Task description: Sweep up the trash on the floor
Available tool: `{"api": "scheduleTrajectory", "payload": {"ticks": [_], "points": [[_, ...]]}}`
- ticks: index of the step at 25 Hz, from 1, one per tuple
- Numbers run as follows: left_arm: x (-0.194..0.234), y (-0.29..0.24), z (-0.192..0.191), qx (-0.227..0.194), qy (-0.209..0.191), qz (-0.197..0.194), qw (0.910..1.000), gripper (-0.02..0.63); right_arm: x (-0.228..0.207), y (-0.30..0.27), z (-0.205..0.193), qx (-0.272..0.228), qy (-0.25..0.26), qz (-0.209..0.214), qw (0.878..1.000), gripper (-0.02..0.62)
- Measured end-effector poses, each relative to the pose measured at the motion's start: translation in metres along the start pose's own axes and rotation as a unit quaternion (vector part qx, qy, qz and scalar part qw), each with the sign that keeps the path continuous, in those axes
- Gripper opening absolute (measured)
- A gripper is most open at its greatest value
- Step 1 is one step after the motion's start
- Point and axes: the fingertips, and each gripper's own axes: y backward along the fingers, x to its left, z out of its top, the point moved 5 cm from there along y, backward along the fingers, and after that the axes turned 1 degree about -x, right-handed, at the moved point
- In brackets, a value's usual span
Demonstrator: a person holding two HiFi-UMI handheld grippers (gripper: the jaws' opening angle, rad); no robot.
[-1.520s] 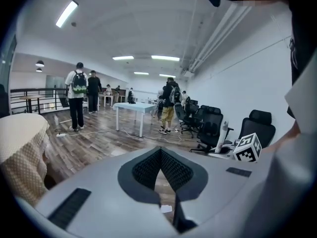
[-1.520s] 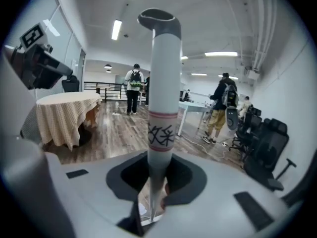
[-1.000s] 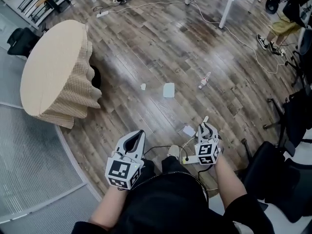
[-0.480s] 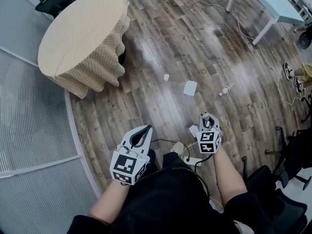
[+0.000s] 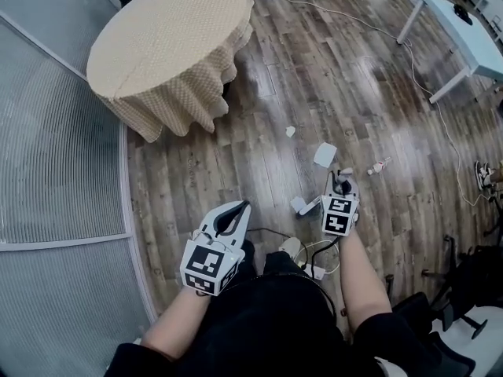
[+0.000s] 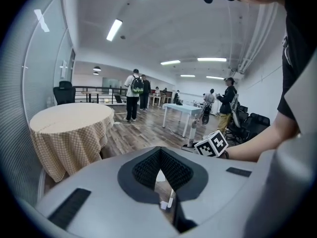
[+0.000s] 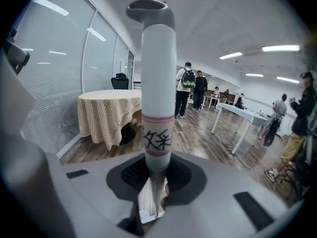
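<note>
My right gripper [image 5: 343,185] is shut on a white broom handle [image 7: 158,98] with a grey cap, a pink band and black writing; the pole stands upright between the jaws. The broom's head is hidden. My left gripper [image 5: 229,217] hangs low at the left, shut, with nothing between its pads. Trash lies on the wooden floor ahead: a small crumpled scrap [image 5: 290,131], a white sheet [image 5: 324,154], a small bottle-like piece [image 5: 380,166] and a white scrap [image 5: 299,204] just left of the right gripper.
A round table with a checked cloth [image 5: 169,38] stands at the far left. A white table [image 5: 460,26] and a floor cable [image 5: 440,124] are at the far right. A power strip [image 5: 313,271] lies by my feet. Dark chairs [image 5: 464,289] stand at the right. People stand further off.
The head view has swung, so the round table now sits nearer the top centre. My right gripper has moved forward with the handle, closer to the white sheet. The left gripper has barely shifted.
</note>
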Motion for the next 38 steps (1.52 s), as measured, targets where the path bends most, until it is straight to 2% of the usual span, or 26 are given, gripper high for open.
{"api": "scheduleTrajectory", "payload": {"ticks": [5,9,16,23,31,35,38], "points": [[0.013,0.015,-0.002,-0.001,-0.009,0.023,0.9997,-0.005,0.022,-0.011,0.028,-0.031,0.01,0.013,0.999,0.077],[0.015,0.025,-0.005,0.002,-0.009,0.028,0.9996,-0.005,0.032,-0.005,0.036,-0.022,0.001,0.023,1.0,0.077],[0.007,0.024,-0.005,-0.001,-0.005,0.02,0.9998,-0.005,0.019,0.03,0.047,-0.051,-0.007,0.032,0.998,0.077],[-0.029,-0.006,0.0,-0.001,-0.026,-0.029,0.9993,-0.005,-0.026,0.077,0.043,-0.075,-0.006,0.012,0.997,0.077],[-0.095,-0.059,0.008,0.004,-0.047,-0.096,0.9943,-0.005,-0.103,0.119,0.01,-0.053,0.009,-0.037,0.998,0.074],[-0.135,-0.092,0.012,0.004,-0.054,-0.14,0.9887,-0.005,-0.155,0.143,-0.011,-0.043,0.003,-0.07,0.997,0.074],[-0.168,-0.12,0.015,0.01,-0.072,-0.186,0.9799,-0.005,-0.2,0.164,-0.018,-0.047,-0.008,-0.11,0.993,0.074]]}}
